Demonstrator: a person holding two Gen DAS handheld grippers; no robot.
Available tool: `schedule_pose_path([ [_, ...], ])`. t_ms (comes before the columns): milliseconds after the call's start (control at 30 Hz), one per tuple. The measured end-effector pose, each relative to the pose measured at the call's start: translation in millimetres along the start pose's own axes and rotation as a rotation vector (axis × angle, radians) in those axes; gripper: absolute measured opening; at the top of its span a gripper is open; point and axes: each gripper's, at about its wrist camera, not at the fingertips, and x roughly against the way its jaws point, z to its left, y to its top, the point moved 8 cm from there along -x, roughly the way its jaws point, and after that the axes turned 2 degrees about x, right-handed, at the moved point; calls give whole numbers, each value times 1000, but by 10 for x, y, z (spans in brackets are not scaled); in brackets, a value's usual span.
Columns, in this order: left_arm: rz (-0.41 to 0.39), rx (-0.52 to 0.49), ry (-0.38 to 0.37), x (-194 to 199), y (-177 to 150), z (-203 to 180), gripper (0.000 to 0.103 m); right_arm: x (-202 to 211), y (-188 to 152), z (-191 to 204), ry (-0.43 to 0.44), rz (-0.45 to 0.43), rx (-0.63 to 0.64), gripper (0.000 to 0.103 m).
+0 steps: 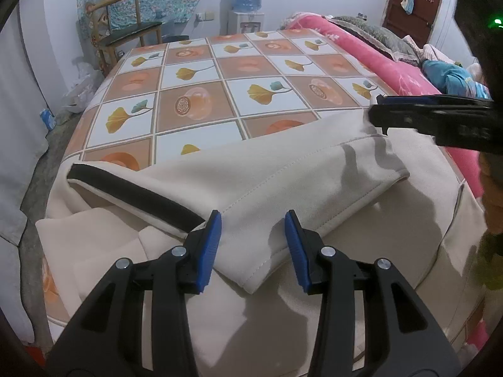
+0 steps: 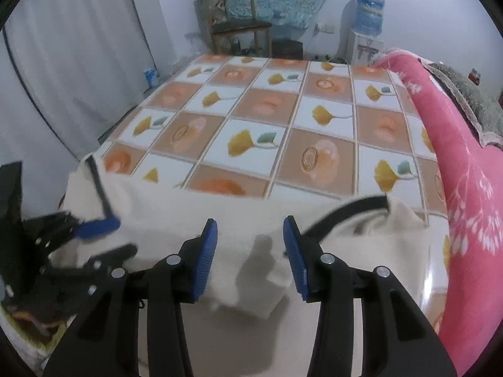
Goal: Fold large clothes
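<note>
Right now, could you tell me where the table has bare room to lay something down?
The far half of the tiled tablecloth is bare, bordered by the cream garment, the pink quilt and the chair. The near edge is crowded: garment folds and both tools.

You are in a home bedroom: a pink quilt [image 1: 405, 72], wooden chair [image 1: 125, 28], and water dispenser [image 1: 248, 3] surround you.

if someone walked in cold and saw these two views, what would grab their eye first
Most likely the cream garment with dark trim, spread over the near end of the table, one flap folded back toward the camera. Behind it the bright tablecloth of orange and white squares with yellow leaves fills the middle, and a pink blanket runs along its right side. The left tool hangs open over the flap's corner.
</note>
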Motion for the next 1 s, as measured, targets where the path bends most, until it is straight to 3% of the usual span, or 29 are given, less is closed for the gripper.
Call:
schedule_pose_path([
  [67,-4,3,-5,3,-4,0,41,-200,-73,-96,-45,45,-12,42],
  [133,-12,9,-19,13,-7,7,41,-369,-213,-192,-29,84,-48,40],
  [300,-5,16,-46,60,23,15,41,-228,-210,-188,-53,75,-83,39],
  [467,-95,53,-46,256,217,135,49,31,-47,56,14,-16,-54,41],
  [533,-47,84,-4,134,191,253,50,-21,-71,156,13,-8,-22,42],
  [600,53,99,64,-73,67,361,51,-193,-177,187,0,39,-4,44],
  [633,63,105,67,-101,30,384,52,-344,-279,183,-13,80,8,44],
  [667,48,110,64,-53,38,376,52,-323,-270,207,-29,44,28,44],
  [733,42,108,76,34,58,364,51,-277,-311,237,-55,70,41,44],
  [900,-39,18,90,330,113,198,55,-45,-324,307,-10,23,3,52],
  [1000,57,-41,134,131,-52,100,60,-225,-454,314,-35,70,24,56],
])
